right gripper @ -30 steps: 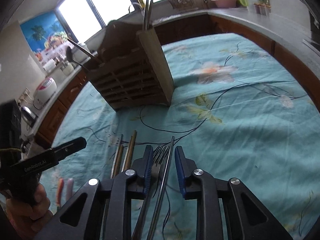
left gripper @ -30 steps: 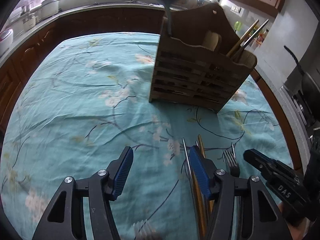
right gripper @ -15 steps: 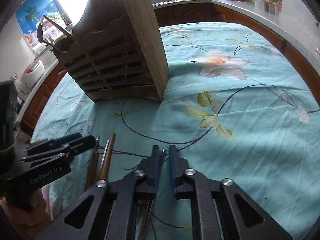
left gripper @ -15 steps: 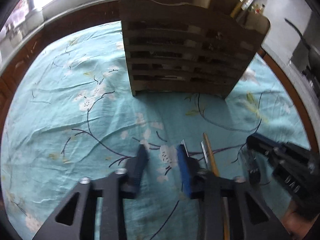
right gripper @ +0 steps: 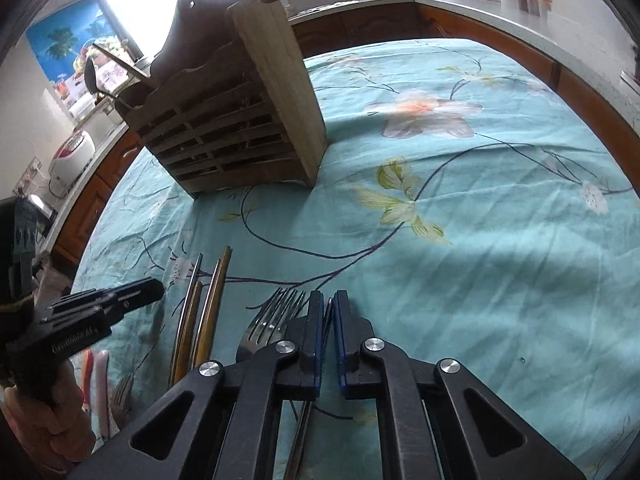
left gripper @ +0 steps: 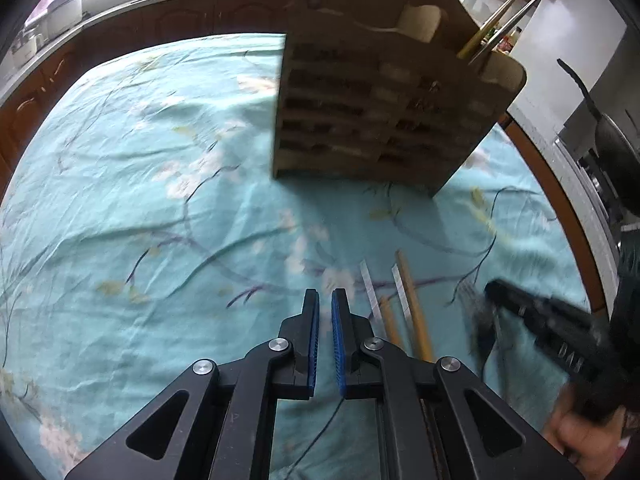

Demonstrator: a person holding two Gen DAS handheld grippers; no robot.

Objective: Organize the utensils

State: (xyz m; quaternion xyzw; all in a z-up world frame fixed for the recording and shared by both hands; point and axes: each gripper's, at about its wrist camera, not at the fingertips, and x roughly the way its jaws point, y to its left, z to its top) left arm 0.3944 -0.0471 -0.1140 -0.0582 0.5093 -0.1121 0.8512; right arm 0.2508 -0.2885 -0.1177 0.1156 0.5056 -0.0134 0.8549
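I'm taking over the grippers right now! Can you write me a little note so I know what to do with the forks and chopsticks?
Left hand-held gripper: jaws closing, nothing between them, just over the tablecloth.
Right hand-held gripper: shut on a thin metal utensil, low at the cloth.
On the cloth: a fork beside the right gripper, and loose chopsticks to its left.
Wooden holder: standing further back, upright.
Done: some utensils already stand in the holder.
Left: probably lift the held utensil into the holder, then the fork and chopsticks.
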